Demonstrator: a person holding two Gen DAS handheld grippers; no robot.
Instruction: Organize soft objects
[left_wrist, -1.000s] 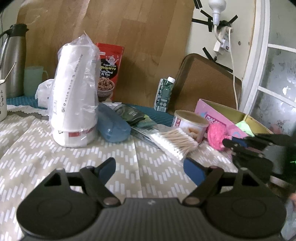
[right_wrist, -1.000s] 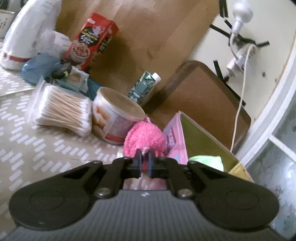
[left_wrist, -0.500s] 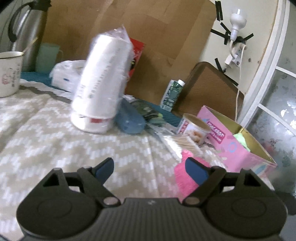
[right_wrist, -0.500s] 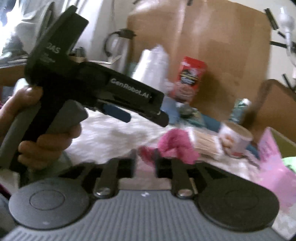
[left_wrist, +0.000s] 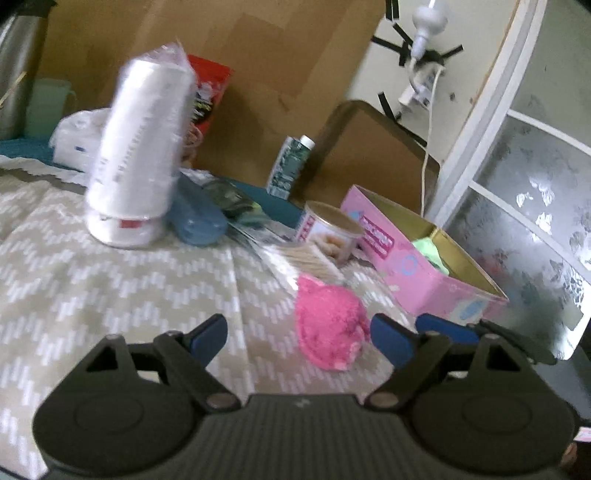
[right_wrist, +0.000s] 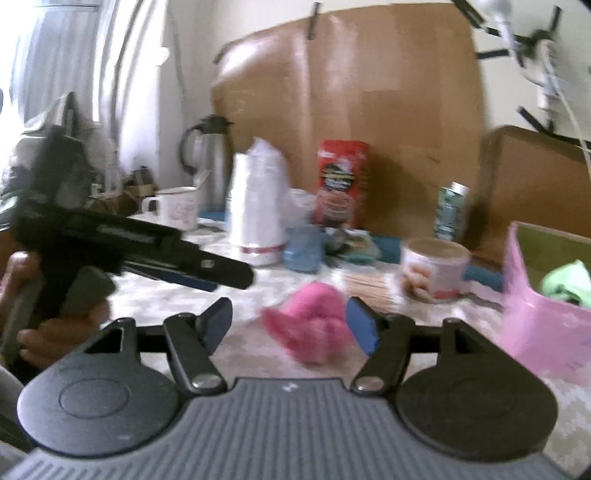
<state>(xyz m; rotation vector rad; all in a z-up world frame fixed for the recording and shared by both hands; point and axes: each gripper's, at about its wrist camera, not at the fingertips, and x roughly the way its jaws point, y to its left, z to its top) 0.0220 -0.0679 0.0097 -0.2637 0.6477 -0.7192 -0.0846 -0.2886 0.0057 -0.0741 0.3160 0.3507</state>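
A fluffy pink soft ball (left_wrist: 328, 332) lies on the zigzag tablecloth (left_wrist: 110, 295), left of the pink box (left_wrist: 406, 273). A green soft thing (left_wrist: 428, 251) sits inside that box. My left gripper (left_wrist: 299, 334) is open, with the pink ball just ahead between its blue pads and untouched. My right gripper (right_wrist: 290, 325) has its jaws opening; the pink ball (right_wrist: 314, 332) rests on the cloth between them, and the pads do not press on it. In the right wrist view a hand (right_wrist: 55, 328) holds the left gripper (right_wrist: 207, 269). The pink box (right_wrist: 535, 325) stands at the right.
A wrapped stack of white cups (left_wrist: 140, 158), a blue case (left_wrist: 195, 221), a pack of cotton swabs (left_wrist: 295, 258) and a tin can (left_wrist: 328, 232) crowd the cloth behind the ball. A red packet (right_wrist: 343, 184), a carton (right_wrist: 450, 210), a mug (right_wrist: 177, 210) and a flask (right_wrist: 210, 158) stand further back.
The right gripper carried the pink ball away from the box toward the middle of the cloth, then opened and let it go. The left gripper swung toward the ball.
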